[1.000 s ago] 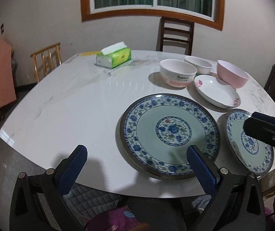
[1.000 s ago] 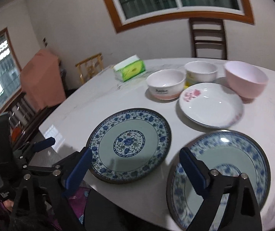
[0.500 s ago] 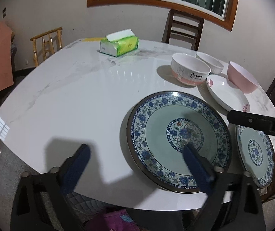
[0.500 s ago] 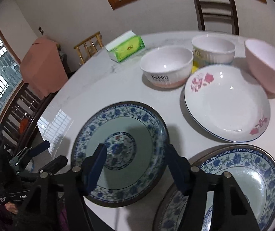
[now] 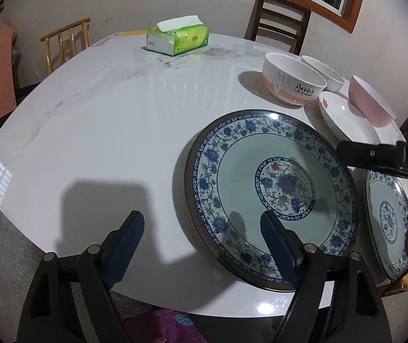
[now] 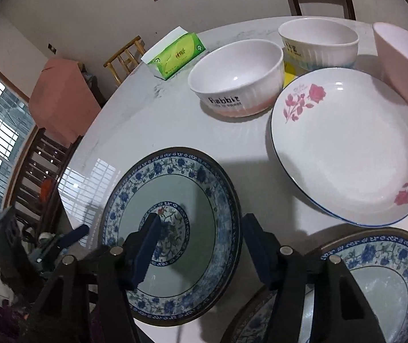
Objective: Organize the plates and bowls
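A large blue-and-white plate (image 5: 272, 191) (image 6: 172, 234) lies at the table's near edge. A second one (image 5: 388, 217) (image 6: 375, 280) lies to its right. My left gripper (image 5: 201, 228) is open, its right finger over the first plate's near rim. My right gripper (image 6: 201, 231) is open, straddling that plate's right rim. Behind stand a white rose plate (image 6: 349, 145), a "Rabbit" bowl (image 6: 236, 77) (image 5: 292, 77), a ribbed white bowl (image 6: 318, 41) and a pink bowl (image 6: 403, 63).
A green tissue box (image 5: 178, 38) (image 6: 175, 53) sits at the far side of the white marble table (image 5: 104, 120). Wooden chairs (image 5: 281, 23) stand behind it and a bamboo chair (image 5: 66, 43) at the left.
Both grippers have moved forward and down toward the left blue-and-white plate. The right gripper has narrowed its opening and now straddles the plate's rim.
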